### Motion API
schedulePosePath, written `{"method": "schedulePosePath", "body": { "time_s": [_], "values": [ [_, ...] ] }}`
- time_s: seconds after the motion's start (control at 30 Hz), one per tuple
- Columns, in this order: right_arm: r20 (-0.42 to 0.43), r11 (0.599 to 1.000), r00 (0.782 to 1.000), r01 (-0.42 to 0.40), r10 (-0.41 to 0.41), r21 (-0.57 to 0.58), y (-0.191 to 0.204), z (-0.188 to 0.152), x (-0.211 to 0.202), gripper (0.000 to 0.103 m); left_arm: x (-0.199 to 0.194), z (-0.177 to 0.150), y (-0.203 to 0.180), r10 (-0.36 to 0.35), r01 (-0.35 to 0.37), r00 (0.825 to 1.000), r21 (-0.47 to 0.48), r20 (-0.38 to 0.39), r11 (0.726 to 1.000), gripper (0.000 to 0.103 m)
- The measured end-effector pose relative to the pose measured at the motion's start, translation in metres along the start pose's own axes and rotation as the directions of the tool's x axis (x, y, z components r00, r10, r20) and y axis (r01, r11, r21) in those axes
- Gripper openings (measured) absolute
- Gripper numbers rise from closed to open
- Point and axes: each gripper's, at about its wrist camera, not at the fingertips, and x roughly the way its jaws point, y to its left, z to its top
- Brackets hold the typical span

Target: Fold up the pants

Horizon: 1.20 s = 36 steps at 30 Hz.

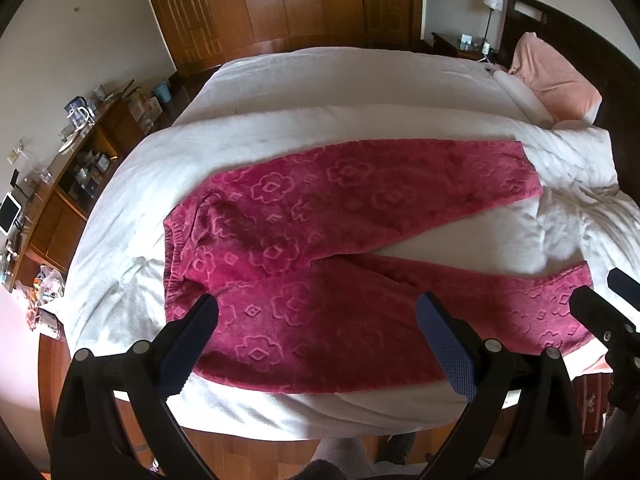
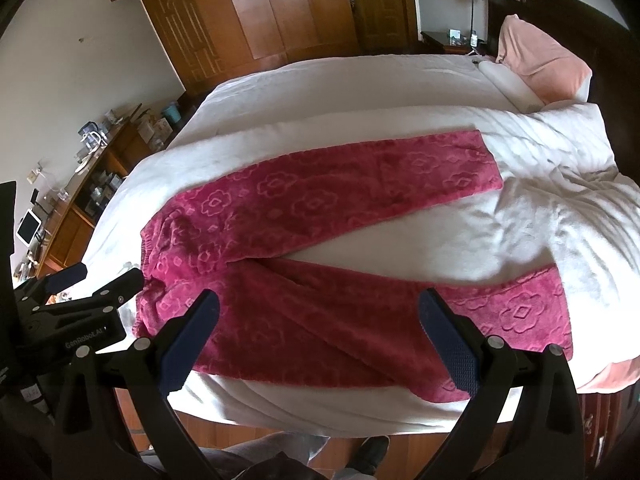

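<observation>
On the bed (image 1: 320, 80), the pants (image 1: 320, 240) are spread flat, legs parted. Both claws, left (image 1: 320, 320) and right (image 2: 320, 320), are held wide open, empty. The near leg's waist and hem should be gripped together and laid evenly over the far leg.

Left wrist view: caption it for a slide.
Open left tool above magenta pants spread flat on white bed.
</observation>
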Motion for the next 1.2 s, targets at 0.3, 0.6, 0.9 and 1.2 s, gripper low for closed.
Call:
{"method": "schedulePosePath", "body": {
  "time_s": [0.3, 0.6, 0.9, 1.2],
  "values": [
    [0.003, 0.999, 1.0, 0.01, -0.01, 0.037, -0.002, 0.009, 0.013, 0.1, 0.017, 0.011, 0.002, -0.014, 0.014, 1.0, 0.022, -0.022, 1.0, 0.098],
    [-0.041, 0.994, 0.997, 0.061, -0.058, 0.092, -0.007, 0.013, 0.031, 0.1, 0.04, 0.021, 0.006, -0.038, 0.041, 0.998, 0.06, -0.053, 0.997, 0.098],
    [-0.023, 0.96, 0.973, 0.231, -0.231, 0.157, -0.046, 0.004, 0.029, 0.1, 0.075, 0.03, -0.006, -0.079, 0.089, 0.992, 0.104, -0.096, 0.991, 0.098],
    [-0.107, 0.892, 0.923, 0.385, -0.37, 0.236, -0.159, -0.013, 0.039, 0.1, 0.128, 0.022, -0.05, -0.064, 0.091, 0.982, 0.148, -0.177, 0.985, 0.098]
  ]
}}
